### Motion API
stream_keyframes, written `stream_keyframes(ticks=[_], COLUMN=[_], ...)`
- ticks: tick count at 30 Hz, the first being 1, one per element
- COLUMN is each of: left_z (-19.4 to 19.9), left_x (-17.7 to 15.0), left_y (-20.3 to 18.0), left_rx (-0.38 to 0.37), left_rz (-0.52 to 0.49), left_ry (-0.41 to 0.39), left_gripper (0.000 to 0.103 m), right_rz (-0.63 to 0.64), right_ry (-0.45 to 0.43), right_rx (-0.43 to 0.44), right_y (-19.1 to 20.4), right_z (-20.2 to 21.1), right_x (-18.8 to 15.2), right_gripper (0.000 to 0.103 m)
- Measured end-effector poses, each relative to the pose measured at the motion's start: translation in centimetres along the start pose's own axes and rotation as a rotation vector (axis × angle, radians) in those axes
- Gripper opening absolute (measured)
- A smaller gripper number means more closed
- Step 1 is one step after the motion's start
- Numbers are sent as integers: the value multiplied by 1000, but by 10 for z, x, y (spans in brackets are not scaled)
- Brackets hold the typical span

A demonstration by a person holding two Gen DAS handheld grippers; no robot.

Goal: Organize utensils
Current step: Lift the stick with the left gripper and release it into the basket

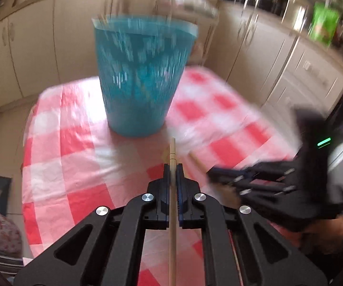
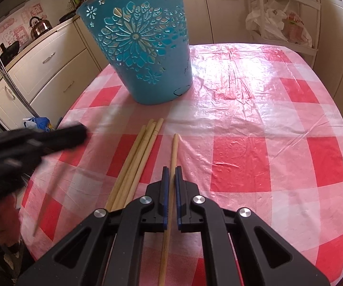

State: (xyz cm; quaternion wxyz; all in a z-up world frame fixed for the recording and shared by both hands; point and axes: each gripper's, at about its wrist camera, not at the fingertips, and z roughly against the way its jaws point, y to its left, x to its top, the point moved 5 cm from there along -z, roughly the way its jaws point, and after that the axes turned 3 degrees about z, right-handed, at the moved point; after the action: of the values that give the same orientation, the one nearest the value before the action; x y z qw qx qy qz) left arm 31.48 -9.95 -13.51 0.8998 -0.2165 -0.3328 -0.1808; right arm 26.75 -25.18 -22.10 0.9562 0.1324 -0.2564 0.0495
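A teal perforated basket (image 1: 143, 81) stands upright on the red-and-white checked table (image 1: 76, 147); it also shows in the right wrist view (image 2: 145, 47). My left gripper (image 1: 172, 168) is shut on a wooden chopstick (image 1: 172, 190) and holds it above the table, pointing at the basket. My right gripper (image 2: 171, 170) is closed around a single wooden chopstick (image 2: 172, 157) near the table surface. A bundle of several chopsticks (image 2: 138, 157) lies on the cloth just left of it. The left gripper appears blurred at the left of the right wrist view (image 2: 52, 138).
The right gripper shows blurred at the right of the left wrist view (image 1: 266, 186). Cream kitchen cabinets (image 2: 47, 66) surround the table. A kettle (image 2: 39, 26) sits on the counter. Plastic bags (image 2: 278, 23) hang on a rack behind the table (image 2: 266, 143).
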Motion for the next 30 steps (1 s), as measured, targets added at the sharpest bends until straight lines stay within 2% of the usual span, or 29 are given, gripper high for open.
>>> stream_keyframes(ticks=[4,8,10,14,17,19,22,25,30], left_z=[54,89,94,89,79,70,51,29,8], left_x=[43,106,132,177,208,221,230,227,204], left_y=[-2,-4,-3,5,15,17,21,21,28], left_rx=[-40,-12,10,50,117,159,214,229,236], left_rz=[24,46,51,117,166,197,209,194,177], left_ry=[-217,-446,-524,-623,-708,-742,-748,-706,-634], left_gripper=[5,5,5,5,5,5,5,5,5], right_rz=[-6,-16,-20,-28,-35,-38,-38,-35,-29], right_ry=[-3,-5,-6,-7,-7,-6,-5,-4,-3], right_rx=[-3,3,6,14,22,25,29,28,23], right_y=[1,-1,-1,-3,-4,-5,-6,-5,-4], right_z=[0,0,0,0,-1,-1,-1,-1,-1], right_x=[0,0,0,0,0,0,0,0,0], right_gripper=[6,6,6,6,6,6,6,6,6])
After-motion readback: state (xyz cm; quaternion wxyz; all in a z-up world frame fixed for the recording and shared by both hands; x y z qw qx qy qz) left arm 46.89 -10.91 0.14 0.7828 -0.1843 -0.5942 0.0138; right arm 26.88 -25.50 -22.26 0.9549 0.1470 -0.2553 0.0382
